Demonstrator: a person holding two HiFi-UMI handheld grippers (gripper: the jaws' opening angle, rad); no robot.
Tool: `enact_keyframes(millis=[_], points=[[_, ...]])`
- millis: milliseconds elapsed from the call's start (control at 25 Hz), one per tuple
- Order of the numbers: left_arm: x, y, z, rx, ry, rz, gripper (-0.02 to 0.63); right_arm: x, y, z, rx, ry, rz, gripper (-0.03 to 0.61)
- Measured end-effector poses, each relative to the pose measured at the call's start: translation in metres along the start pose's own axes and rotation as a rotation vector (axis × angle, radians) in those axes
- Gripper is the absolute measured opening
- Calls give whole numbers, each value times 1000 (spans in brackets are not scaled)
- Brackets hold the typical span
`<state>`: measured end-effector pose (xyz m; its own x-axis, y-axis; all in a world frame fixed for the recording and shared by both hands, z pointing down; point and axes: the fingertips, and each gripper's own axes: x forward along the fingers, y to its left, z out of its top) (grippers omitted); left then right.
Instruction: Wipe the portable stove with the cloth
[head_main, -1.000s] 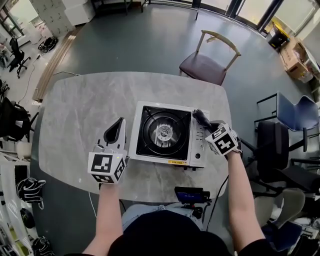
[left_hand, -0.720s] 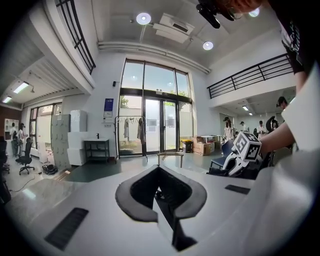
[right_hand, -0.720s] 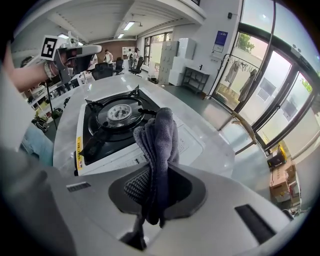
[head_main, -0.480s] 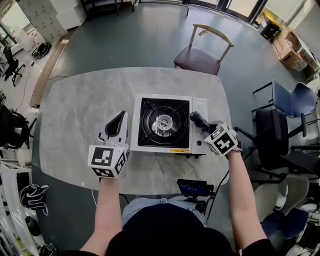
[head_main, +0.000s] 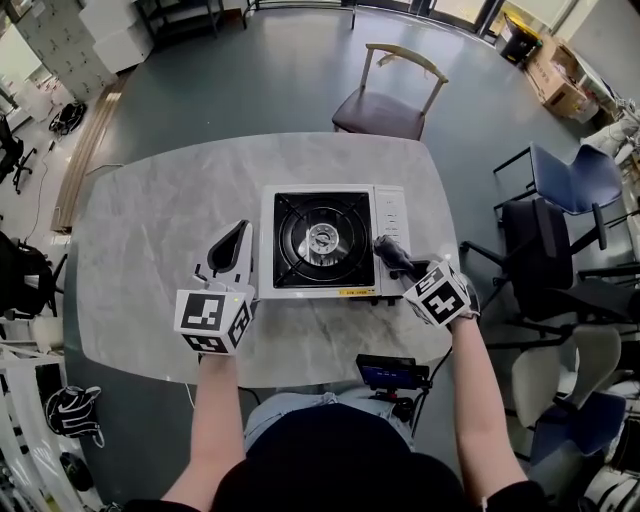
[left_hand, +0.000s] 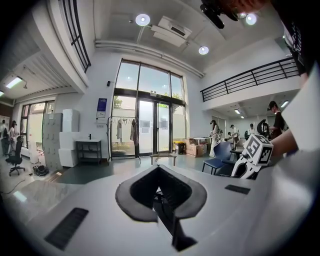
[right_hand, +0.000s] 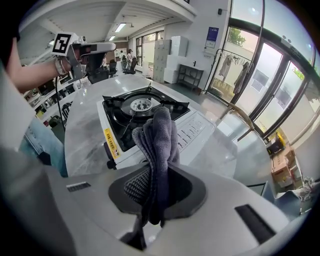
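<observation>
At the near edge of the counter (head_main: 150, 230): left gripper (head_main: 237, 236), jaws closed together, nothing held, just left of the portable stove (head_main: 392, 212). To the right: right gripper (head_main: 397, 258), jaws clamped on the grey cloth (right_hand: 159, 135), over the stove's front right corner. Beyond the counter: wooden chair (head_main: 385, 108).

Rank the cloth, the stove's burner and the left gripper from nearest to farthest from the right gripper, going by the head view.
1. The cloth, clamped in the right gripper itself, at the stove's right side.
2. The burner, mid-stove, to that gripper's left.
3. The left gripper, past the stove's left edge, over the table.
</observation>
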<state>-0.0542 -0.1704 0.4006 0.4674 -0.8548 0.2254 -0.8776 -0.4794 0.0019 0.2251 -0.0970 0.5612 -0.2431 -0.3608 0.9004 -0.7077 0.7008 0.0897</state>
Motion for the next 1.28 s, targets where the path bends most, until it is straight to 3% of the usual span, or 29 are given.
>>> enact_keyframes(millis=[680,960,1280], points=[[-6,2,2,-23,-35,-4,10,-26,49,-30,-18,105,63,64],[-15,19,3,-50,-48,46,11,-44,32,1,-42,16,16,64],[-22,32,4,-51,-45,114,10,-22,-1,54,-176,-21,23,64]])
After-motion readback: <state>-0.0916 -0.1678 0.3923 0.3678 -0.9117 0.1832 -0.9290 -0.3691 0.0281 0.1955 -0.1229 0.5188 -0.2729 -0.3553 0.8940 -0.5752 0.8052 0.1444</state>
